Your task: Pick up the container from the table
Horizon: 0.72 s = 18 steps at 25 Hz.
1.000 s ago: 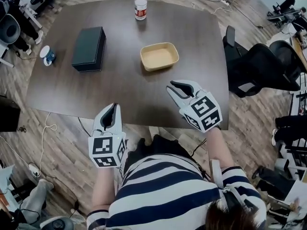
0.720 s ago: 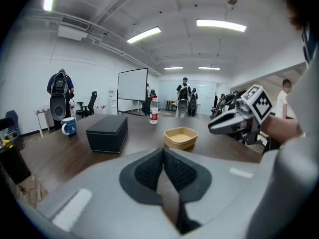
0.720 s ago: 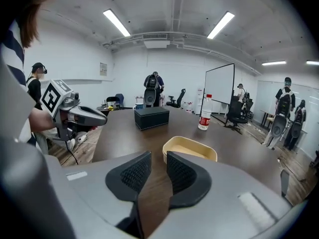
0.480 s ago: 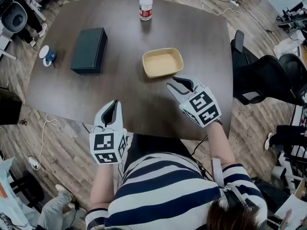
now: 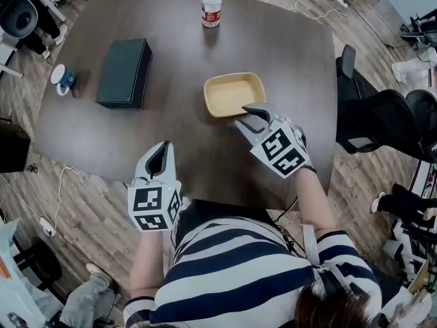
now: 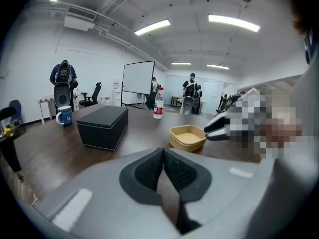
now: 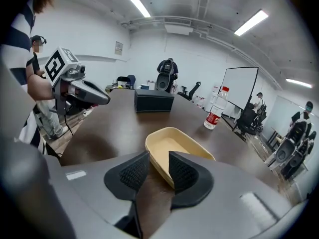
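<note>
The container (image 5: 234, 93) is a shallow beige tray on the dark table (image 5: 205, 156), right of centre. My right gripper (image 5: 250, 115) is at its near rim, jaws opening. In the right gripper view the container's (image 7: 182, 148) near rim runs into the gap of the gripper (image 7: 158, 159), and the pads stand clear of it. My left gripper (image 5: 161, 153) hovers over the table's front edge, well to the left of the tray. Its jaws (image 6: 163, 152) meet with nothing between them. The left gripper view shows the container (image 6: 188, 136) with the right gripper (image 6: 210, 131) beside it.
A dark rectangular box (image 5: 124, 72) lies at the left of the table. A water bottle (image 5: 212, 9) stands at the far edge and a blue mug (image 5: 63, 79) at the left edge. A black office chair (image 5: 382, 121) stands by the table's right side.
The right gripper has moved forward to the container's near rim and its jaws have spread wider. The left gripper has come slightly forward over the table's front edge, still shut.
</note>
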Each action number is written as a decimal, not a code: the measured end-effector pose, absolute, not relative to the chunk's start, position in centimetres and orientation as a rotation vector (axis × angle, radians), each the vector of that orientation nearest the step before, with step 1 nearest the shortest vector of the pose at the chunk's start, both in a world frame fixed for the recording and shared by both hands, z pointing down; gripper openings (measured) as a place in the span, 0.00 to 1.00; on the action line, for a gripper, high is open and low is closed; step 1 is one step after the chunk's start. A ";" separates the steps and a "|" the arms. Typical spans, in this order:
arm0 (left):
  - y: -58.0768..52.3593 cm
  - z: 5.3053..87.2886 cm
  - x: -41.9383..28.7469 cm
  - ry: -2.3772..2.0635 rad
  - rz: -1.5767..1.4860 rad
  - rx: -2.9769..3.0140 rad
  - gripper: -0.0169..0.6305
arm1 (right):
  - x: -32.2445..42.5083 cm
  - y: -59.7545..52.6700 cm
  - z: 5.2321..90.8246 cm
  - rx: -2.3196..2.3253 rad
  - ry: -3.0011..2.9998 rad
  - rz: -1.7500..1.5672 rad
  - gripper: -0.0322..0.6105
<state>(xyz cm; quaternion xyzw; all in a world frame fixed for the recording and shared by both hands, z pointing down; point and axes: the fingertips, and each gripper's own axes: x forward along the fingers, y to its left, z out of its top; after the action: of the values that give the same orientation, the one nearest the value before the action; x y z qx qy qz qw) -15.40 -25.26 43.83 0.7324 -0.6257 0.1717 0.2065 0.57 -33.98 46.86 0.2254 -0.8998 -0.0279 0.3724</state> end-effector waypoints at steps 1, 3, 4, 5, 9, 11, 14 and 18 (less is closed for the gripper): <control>-25.6 44.0 -15.3 -1.740 0.479 2.037 0.03 | 0.6 -34.2 47.2 0.560 -2.294 -0.087 0.24; -26.1 44.4 -15.2 -1.734 0.485 2.032 0.03 | 0.6 -34.5 48.0 0.528 -2.267 -0.104 0.24; -26.4 44.5 -15.1 -1.731 0.489 2.030 0.03 | 0.7 -34.6 48.4 0.511 -2.256 -0.110 0.24; -26.7 44.7 -15.0 -1.728 0.492 2.029 0.03 | 0.7 -34.8 48.8 0.494 -2.247 -0.116 0.24; -27.8 45.2 -14.7 -1.717 0.499 2.026 0.03 | 0.7 -35.3 49.8 0.435 -2.213 -0.150 0.24; -28.2 45.6 -14.5 -1.713 0.504 2.024 0.03 | 0.7 -35.5 50.3 0.407 -2.185 -0.190 0.24; -28.7 46.1 -14.3 -1.707 0.512 2.018 0.03 | 0.7 -35.9 50.9 0.355 -2.134 -0.266 0.24; -28.9 46.6 -14.1 -1.704 0.523 2.010 0.03 | 0.6 -35.8 51.8 0.269 -2.071 -0.326 0.22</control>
<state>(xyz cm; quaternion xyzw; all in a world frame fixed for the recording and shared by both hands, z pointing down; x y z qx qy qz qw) -14.14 -28.92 46.58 0.7289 -0.6179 0.1896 0.2259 0.55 -35.82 51.79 0.1108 -0.8533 -0.1344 0.4914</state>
